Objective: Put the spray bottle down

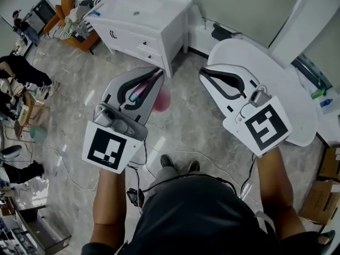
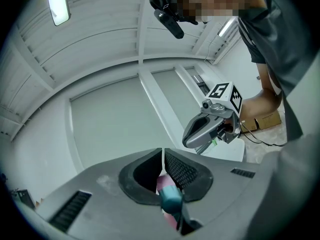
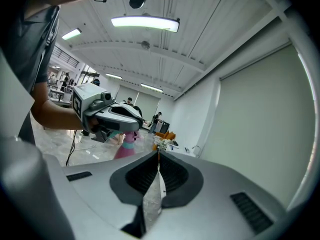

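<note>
The spray bottle is pink with a teal head. It hangs under my left gripper, whose jaws are shut on its top. In the left gripper view the teal head and pink neck of the spray bottle sit just behind the closed pads. My right gripper is held level beside it, over the edge of a white round table. In the right gripper view its jaws are shut on a thin white sheet. The left gripper and the bottle show there too.
A white vanity cabinet with a sink stands ahead on the marble floor. Small green and blue bottles lie at the right, cardboard boxes lower right. Cables trail on the floor. People and clutter fill the far left.
</note>
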Motion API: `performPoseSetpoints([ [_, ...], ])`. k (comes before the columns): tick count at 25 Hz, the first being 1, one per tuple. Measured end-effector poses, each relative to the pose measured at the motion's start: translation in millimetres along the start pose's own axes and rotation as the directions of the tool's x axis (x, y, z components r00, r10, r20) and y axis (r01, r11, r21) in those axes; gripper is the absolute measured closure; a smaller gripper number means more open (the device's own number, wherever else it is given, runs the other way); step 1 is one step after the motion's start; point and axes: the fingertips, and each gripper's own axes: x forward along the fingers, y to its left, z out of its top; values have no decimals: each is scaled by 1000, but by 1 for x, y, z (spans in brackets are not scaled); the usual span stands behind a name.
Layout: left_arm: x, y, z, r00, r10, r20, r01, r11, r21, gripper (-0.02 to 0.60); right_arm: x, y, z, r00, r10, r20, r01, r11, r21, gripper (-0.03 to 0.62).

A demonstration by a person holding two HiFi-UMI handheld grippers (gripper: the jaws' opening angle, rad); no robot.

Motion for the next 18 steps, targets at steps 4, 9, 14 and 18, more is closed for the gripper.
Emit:
performPoseSetpoints([
  [4, -10, 14, -9, 1000, -22, 2, 22, 1000, -7, 561, 15, 6, 6, 1000, -20, -10, 20, 1000, 11, 583],
  [9, -18, 34, -19, 999, -49, 18, 49, 999, -9, 561, 39, 8, 13, 998, -52, -22, 53, 998, 34, 583],
  [14, -24, 58, -34, 996, -85, 38, 85, 996, -5, 561, 67, 10, 17, 996, -84, -43, 85, 996, 36, 583],
  [18, -28, 75, -42, 993, -108, 52, 108, 994, 9, 561, 84, 10, 22, 992, -111, -54, 113, 993, 37, 583],
])
